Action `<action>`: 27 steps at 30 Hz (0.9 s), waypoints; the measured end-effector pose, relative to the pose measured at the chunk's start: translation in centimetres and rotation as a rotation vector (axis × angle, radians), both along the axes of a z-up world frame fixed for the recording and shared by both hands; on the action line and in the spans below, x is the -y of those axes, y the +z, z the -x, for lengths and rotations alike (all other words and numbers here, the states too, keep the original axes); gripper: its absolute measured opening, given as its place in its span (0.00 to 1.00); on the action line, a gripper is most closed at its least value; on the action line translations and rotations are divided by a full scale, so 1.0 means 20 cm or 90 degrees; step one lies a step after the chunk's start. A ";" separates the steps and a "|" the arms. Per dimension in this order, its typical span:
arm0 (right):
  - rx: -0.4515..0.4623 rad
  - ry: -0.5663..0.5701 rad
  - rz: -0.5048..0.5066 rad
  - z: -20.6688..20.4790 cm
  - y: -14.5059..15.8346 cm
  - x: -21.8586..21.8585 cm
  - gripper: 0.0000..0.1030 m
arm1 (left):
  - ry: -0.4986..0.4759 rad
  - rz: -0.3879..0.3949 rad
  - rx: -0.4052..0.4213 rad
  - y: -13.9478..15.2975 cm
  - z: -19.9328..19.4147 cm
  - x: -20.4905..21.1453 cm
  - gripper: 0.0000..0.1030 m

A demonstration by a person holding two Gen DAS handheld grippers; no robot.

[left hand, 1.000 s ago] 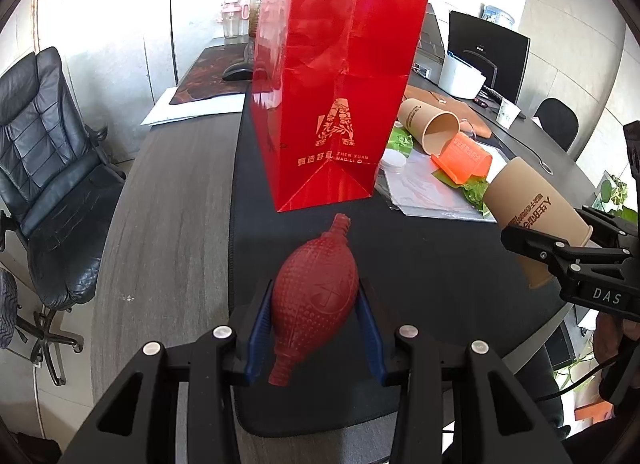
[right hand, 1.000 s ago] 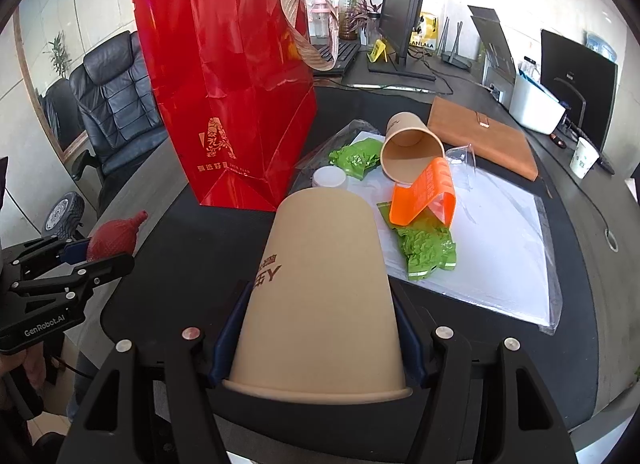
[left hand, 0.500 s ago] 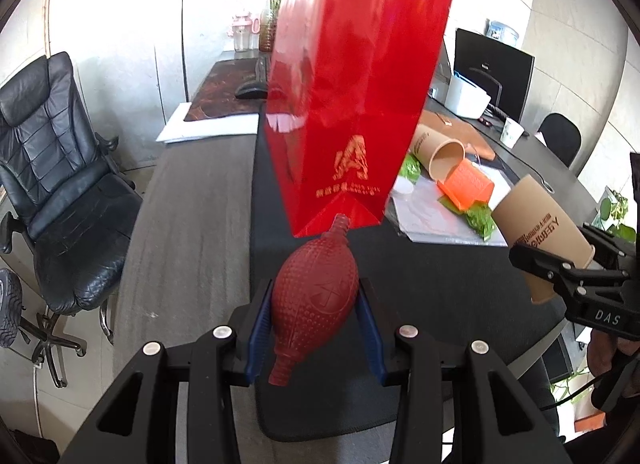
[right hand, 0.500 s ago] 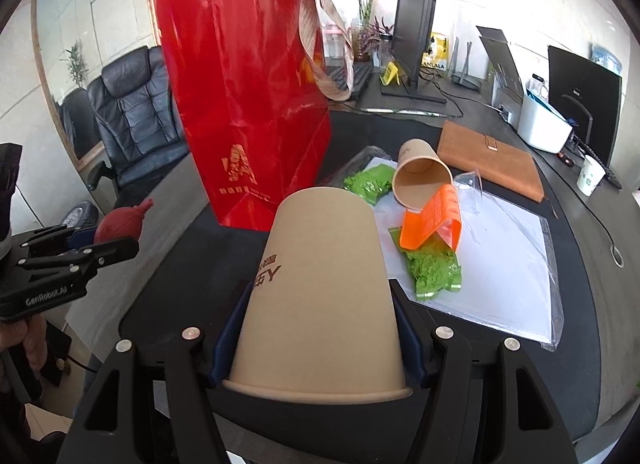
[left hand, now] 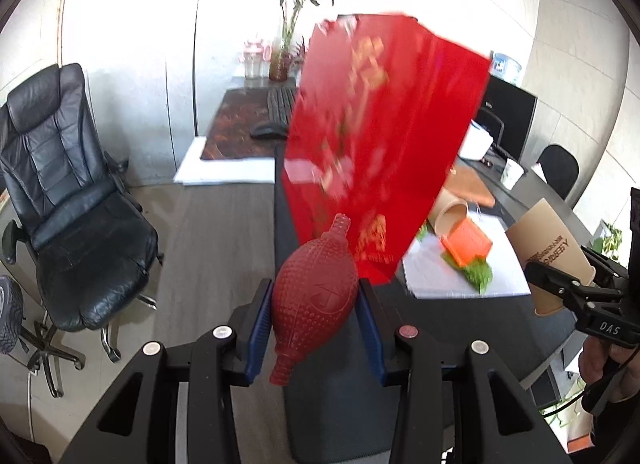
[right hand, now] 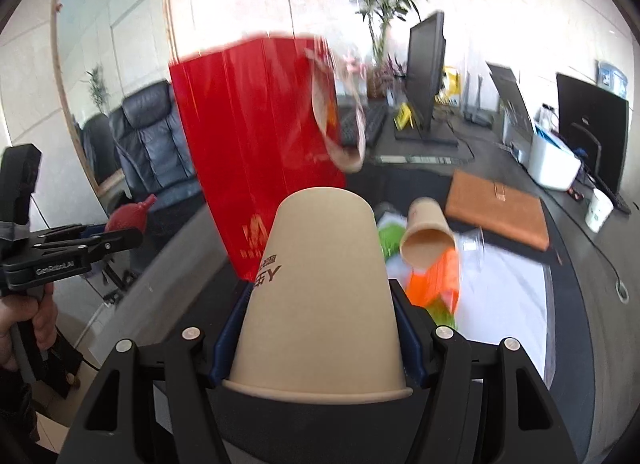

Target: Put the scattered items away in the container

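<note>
The red dust blower (left hand: 314, 296) is clamped between the blue pads of the left gripper (left hand: 314, 304), both pads pressed on its bulb, nozzle pointed toward the red gift bag (left hand: 380, 152). The blower is held up in front of the bag's lower face, above the dark desk mat (left hand: 448, 328); the bag's top is seen only edge-on from this side. In the right wrist view the same blower (right hand: 128, 214) is seen left of the bag (right hand: 260, 152), held in the left gripper (right hand: 116, 236).

A brown paper cup (right hand: 320, 304) is gripped by the right gripper (right hand: 320, 324), jaws closed against its sides near the rim, base pointing forward at the bag, rim toward the camera. From the left wrist view that cup (left hand: 548, 252) is held well right of the bag, in the right gripper (left hand: 560, 288).

Right of the bag (on white paper (right hand: 512, 296)) a second paper cup (right hand: 426, 238) is lying on its side, mouth open toward the camera, touching an orange object (right hand: 436, 280) with green wrappers (right hand: 390, 236) beside it. A brown notebook (right hand: 496, 208) is lying further right of the bag. The bag's handle (right hand: 336, 112) is blurred
</note>
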State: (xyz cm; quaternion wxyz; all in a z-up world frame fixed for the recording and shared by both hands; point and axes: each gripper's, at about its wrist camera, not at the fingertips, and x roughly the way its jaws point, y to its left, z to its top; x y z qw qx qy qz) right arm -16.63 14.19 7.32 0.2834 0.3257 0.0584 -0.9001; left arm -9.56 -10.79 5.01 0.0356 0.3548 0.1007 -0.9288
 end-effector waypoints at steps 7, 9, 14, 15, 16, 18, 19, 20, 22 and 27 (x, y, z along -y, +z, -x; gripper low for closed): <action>-0.062 0.001 0.016 0.13 0.25 0.03 0.68 | -0.013 0.009 -0.053 0.26 0.08 0.11 0.42; -0.070 0.002 0.021 0.19 0.34 0.06 0.68 | -0.029 0.005 -0.055 0.34 0.13 0.13 0.42; -0.118 0.005 0.042 0.30 0.53 0.13 0.68 | -0.051 0.039 -0.098 0.57 0.23 0.15 0.42; -0.135 0.004 0.045 0.33 0.58 0.14 0.68 | -0.056 0.043 -0.112 0.62 0.25 0.16 0.42; -0.144 0.006 0.050 0.36 0.63 0.16 0.68 | -0.060 0.048 -0.124 0.67 0.27 0.15 0.42; -0.160 0.016 0.065 0.42 0.73 0.21 0.68 | -0.072 0.054 -0.144 0.75 0.32 0.14 0.42; -0.164 0.023 0.068 0.46 0.77 0.24 0.68 | -0.082 0.054 -0.153 0.79 0.35 0.13 0.42; -0.166 0.029 0.071 0.50 0.81 0.27 0.68 | -0.093 0.050 -0.159 0.82 0.39 0.12 0.42; -0.156 0.038 0.092 0.60 0.88 0.33 0.68 | -0.119 0.037 -0.163 0.85 0.46 0.08 0.42; -0.143 0.048 0.111 0.79 0.97 0.43 0.68 | -0.186 0.026 -0.143 0.82 0.66 -0.04 0.43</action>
